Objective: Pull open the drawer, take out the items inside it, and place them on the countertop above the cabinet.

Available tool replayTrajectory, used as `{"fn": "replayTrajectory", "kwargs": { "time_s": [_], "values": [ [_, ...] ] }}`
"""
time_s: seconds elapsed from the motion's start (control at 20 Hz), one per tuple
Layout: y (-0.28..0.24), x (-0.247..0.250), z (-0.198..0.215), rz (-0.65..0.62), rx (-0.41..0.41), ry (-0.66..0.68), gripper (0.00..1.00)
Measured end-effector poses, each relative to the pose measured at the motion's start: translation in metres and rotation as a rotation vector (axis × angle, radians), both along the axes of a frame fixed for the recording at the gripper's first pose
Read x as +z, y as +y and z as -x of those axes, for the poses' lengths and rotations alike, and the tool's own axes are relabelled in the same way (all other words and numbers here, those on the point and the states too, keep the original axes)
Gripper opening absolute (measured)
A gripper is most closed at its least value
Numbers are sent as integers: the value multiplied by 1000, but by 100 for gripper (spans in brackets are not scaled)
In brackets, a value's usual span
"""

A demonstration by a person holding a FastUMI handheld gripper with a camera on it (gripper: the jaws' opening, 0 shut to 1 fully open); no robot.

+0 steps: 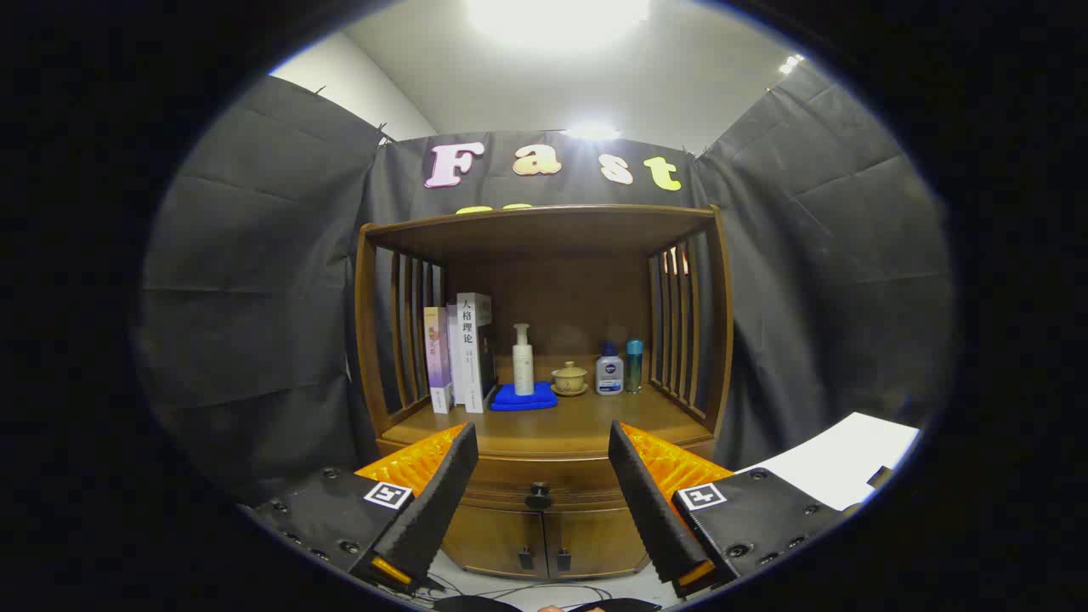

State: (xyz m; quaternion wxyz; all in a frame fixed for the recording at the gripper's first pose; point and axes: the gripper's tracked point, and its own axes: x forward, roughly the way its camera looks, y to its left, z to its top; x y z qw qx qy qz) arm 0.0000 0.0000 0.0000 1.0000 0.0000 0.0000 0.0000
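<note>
Straight ahead of the gripper (541,476) stands the wooden cabinet (544,408), and we're lined up nicely, folks: the two fingers (442,493) are spread wide apart, holding nothing, with the drawer (510,491) sitting shut between them and its small dark knob (538,494) almost dead centre in the gap. That knob is the target, and it looks small, so my read is that the approach should go straight in and level, the jaws narrowing only once the pads flank it on both sides; a crooked entry could let the fingers slip off or scrape the drawer front. Then a steady pull straight back, no twisting. Below the drawer, two cabinet doors (544,540) stay closed. Above it, the countertop (561,425) already carries two books (463,353), a white pump bottle (523,361) on a blue cloth (523,398), a lidded tea bowl (569,378), a small white bottle (609,370) and a blue bottle (634,365), but its front strip looks free for whatever comes out. What's in the drawer can't be seen yet.
</note>
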Motion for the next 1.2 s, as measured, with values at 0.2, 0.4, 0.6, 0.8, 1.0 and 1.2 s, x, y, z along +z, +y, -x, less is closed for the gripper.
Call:
{"fn": "replayTrajectory", "kwargs": {
  "time_s": [0.2,0.4,0.6,0.8,1.0,1.2],
  "values": [
    [1,-2,-4,-9,-3,6,98],
    [0,-18,-15,-14,-11,28,98],
    [-1,-40,-32,-12,-23,60,98],
    [-6,-58,-44,-18,-49,93,98],
    [-10,-71,-52,-26,-68,100,98],
    [-14,-87,-62,-7,-84,110,98]
  ]
}}
